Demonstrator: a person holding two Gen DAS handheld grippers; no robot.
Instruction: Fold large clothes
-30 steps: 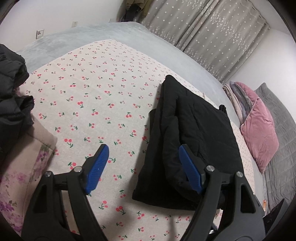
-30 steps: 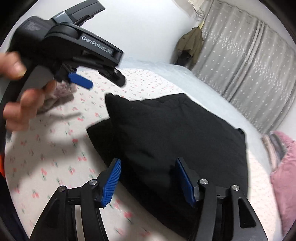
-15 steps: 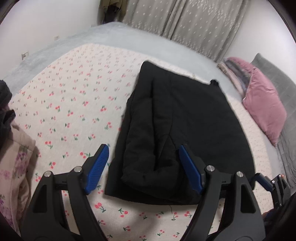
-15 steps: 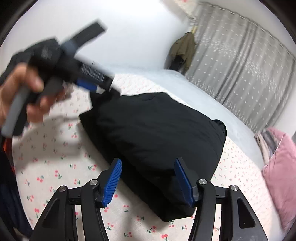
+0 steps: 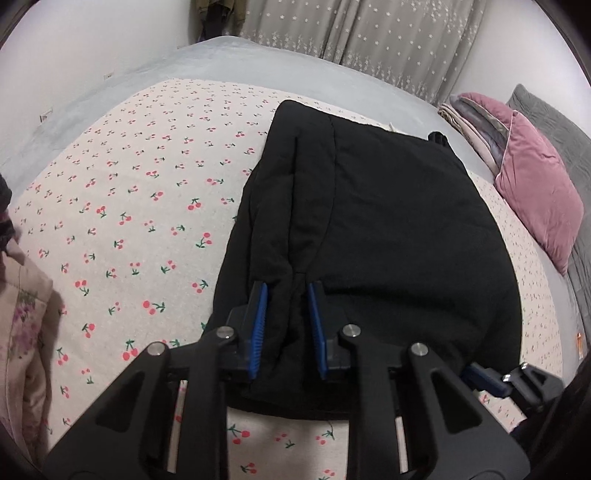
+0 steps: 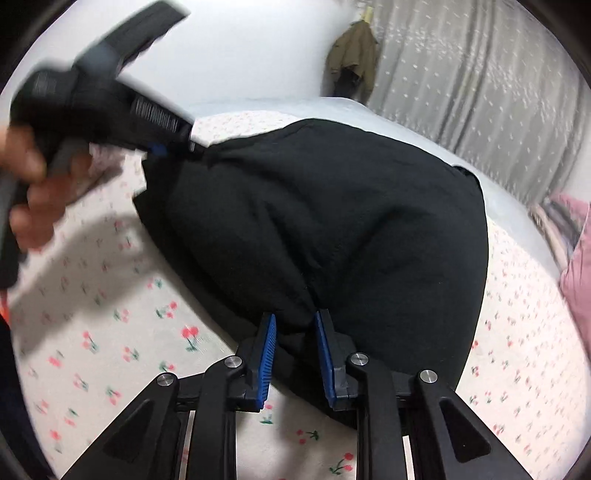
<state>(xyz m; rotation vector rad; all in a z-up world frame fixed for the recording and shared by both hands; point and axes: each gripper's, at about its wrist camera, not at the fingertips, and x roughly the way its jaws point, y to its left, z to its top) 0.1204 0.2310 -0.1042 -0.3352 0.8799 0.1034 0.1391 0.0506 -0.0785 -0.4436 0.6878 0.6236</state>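
A black padded garment (image 5: 388,221) lies folded on the cherry-print sheet (image 5: 129,221), its near edge towards me. My left gripper (image 5: 286,291) is closing on the left part of that edge, and a ridge of fabric bunches between its blue pads. At the right part of the same edge my right gripper (image 6: 295,321) is also closing, with a pucker of black cloth pinched between its pads. In the right wrist view the garment (image 6: 332,221) fills the middle, and a person's hand (image 6: 29,192) holds the blurred left gripper (image 6: 162,147) at the far corner.
A pink pillow (image 5: 535,192) and folded blankets (image 5: 472,122) sit at the right, beside a grey quilt (image 5: 554,122). A floral fabric pile (image 5: 22,332) lies at the left edge. Curtains (image 5: 369,33) and a hanging jacket (image 6: 351,62) stand beyond the bed.
Both grippers moved onto the garment's near edge and their jaws narrowed from wide apart onto the black fabric. The left view swung from the bare sheet to the garment.
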